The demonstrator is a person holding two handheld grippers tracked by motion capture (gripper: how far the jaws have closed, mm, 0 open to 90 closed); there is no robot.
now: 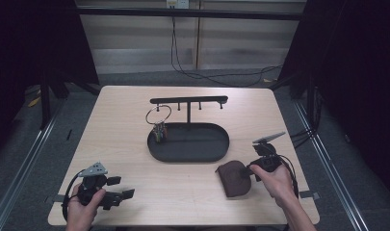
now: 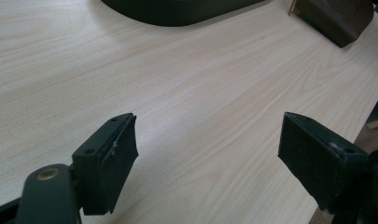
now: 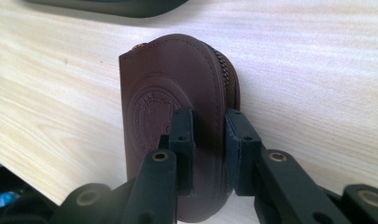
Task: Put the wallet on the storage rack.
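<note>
At the near left corner of the pale wooden bench (image 1: pixel 135 120), the person's left hand (image 1: pixel 82 207) holds the left gripper (image 1: pixel 123 187) low over the wood, pointing toward the right. In the left gripper view its two black fingers (image 2: pixel 109 158) stand wide apart with bare bench between them, gripping nothing.

Toward the near right, the right hand (image 1: pixel 274 183) holds the right gripper (image 1: pixel 248 169), which points left at a brown leather pouch (image 1: pixel 235 178). The pouch sits on the bench, just in front of the tray and well apart from the left gripper. In the right gripper view the pouch (image 3: pixel 172 121) stands on edge, its embossed round emblem facing left and its zipper running down the curved right edge. The right gripper's fingers (image 3: pixel 184 140) are pressed on the pouch's two faces near its lower rounded edge, gripping it.

Farther back, near the middle of the bench, lies a dark oval tray (image 1: pixel 216 149). A thin post rises from its far side and carries a black crossbar (image 1: pixel 188 100) with short pegs. A wire ring (image 1: pixel 158 114) hangs from a peg at the left, and a small bunch of keys (image 1: pixel 159 132) dangles from it down to the tray's left end.

Beyond the bench, a black cable (image 1: pixel 192 72) trails across the grey floor.
</note>
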